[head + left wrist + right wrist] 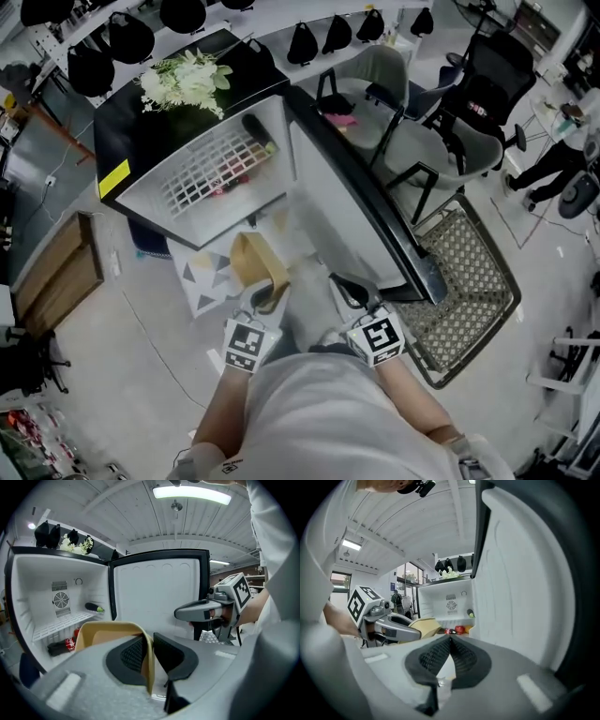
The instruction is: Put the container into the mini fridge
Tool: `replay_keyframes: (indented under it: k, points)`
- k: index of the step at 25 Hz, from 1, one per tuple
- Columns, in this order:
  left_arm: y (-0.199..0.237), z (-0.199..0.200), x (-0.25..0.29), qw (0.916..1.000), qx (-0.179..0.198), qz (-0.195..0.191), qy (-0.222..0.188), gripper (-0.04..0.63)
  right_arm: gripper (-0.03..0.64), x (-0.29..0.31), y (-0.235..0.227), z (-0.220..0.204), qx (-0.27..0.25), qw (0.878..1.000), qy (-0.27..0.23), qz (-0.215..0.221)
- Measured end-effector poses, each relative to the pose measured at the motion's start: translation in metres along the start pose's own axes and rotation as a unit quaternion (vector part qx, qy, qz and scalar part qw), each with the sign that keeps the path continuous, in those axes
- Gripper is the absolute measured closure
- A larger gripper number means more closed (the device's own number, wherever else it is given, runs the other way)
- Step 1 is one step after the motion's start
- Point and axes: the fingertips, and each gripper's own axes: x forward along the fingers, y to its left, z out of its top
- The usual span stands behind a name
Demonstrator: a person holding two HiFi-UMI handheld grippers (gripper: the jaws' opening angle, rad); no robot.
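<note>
The mini fridge (202, 169) stands open in front of me, its door (361, 202) swung out to the right. My left gripper (265, 300) is shut on one wall of a tan open container (258, 262) and holds it low before the fridge's opening. In the left gripper view the pads (136, 651) pinch the container (108, 632) wall, with the white fridge interior (56, 602) beyond to the left. My right gripper (345, 281) sits beside the door with its jaws together and nothing between them; in its own view the right gripper (450, 641) points at the fridge (450, 603).
Inside the fridge a wire shelf (61, 625) carries a dark vegetable (93, 607), and a red can (70, 643) lies below. White flowers (186, 80) rest on the fridge's black top. Chairs (441, 141) and a woven mat (469, 291) lie right of the door.
</note>
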Motion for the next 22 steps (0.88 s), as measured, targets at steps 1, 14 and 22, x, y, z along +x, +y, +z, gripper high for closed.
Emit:
replay_keyframes:
  k: [1,14,22]
  points:
    - [0.006,0.001,0.002,1.0,0.0,-0.002,0.0,0.537,0.614,0.005,-0.002,0.002,-0.001,1.0,0.0,-0.003]
    - [0.085,0.031,0.023,0.9984,0.05,-0.024,0.011,0.537,0.614,0.05,-0.029,0.014,0.022,0.997,0.01,-0.073]
    - [0.133,0.048,0.049,0.9947,0.094,-0.025,0.034,0.537,0.614,0.06,-0.048,0.014,0.035,0.992,0.012,-0.121]
